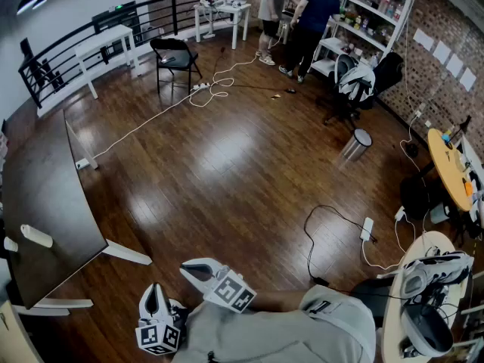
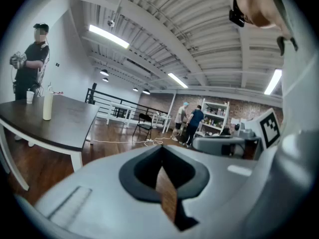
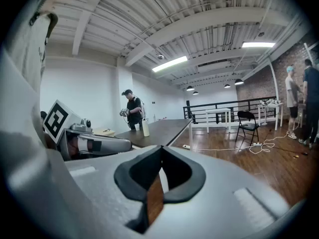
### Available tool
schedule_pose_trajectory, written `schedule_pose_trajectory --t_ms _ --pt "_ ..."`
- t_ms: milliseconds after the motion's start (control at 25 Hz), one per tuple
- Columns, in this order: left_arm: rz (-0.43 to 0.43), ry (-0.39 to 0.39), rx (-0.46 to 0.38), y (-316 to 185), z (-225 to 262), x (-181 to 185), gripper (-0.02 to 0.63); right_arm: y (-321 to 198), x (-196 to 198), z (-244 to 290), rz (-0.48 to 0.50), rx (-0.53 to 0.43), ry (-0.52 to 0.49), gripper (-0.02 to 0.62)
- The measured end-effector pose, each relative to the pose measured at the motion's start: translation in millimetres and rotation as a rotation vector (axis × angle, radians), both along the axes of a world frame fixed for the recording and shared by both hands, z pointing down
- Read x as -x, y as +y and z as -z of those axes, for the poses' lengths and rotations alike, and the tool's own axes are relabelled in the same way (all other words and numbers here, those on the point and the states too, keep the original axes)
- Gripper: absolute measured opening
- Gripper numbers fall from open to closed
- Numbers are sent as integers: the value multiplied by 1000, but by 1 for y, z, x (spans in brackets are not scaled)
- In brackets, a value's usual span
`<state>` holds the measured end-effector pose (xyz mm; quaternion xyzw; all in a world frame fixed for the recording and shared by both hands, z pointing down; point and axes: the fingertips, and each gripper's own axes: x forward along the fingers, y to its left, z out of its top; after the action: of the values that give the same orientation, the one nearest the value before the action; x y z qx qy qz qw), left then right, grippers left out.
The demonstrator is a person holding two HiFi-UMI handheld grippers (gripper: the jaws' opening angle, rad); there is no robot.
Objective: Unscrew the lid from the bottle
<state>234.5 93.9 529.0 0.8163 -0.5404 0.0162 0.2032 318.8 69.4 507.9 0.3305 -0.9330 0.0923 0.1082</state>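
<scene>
Bottle status: tall white cylindrical bottle [image 2: 48,106] is standing upright on the dark rectangular tabletop [image 2: 70,121], with a white cup [image 2: 30,97] just beside it, all well apart from both tools. Left tool [image 2: 160,148] and right tool [image 3: 160,151] are sitting with jaws together, gripping nothing, pointing over the brown wooden floor [image 1: 227,165]. A person in dark clothes [image 2: 27,68] is standing behind the tabletop. A black folding chair [image 1: 175,57] and a white cable [image 1: 155,118] are sitting farther off.

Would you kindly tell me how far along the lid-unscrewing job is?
Done: nothing yet; the bottle stands on the dark table, apart from both grippers. In hand: nothing; the left gripper and the right gripper are shut and empty. Left: reach the bottle, grip it and unscrew the lid.
</scene>
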Motion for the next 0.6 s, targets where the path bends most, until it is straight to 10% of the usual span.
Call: schedule_pose_trajectory --t_ms 600 --pt "-18 21 -37 -28 15 -19 5 -24 -20 19 -24 -19 35 -2"
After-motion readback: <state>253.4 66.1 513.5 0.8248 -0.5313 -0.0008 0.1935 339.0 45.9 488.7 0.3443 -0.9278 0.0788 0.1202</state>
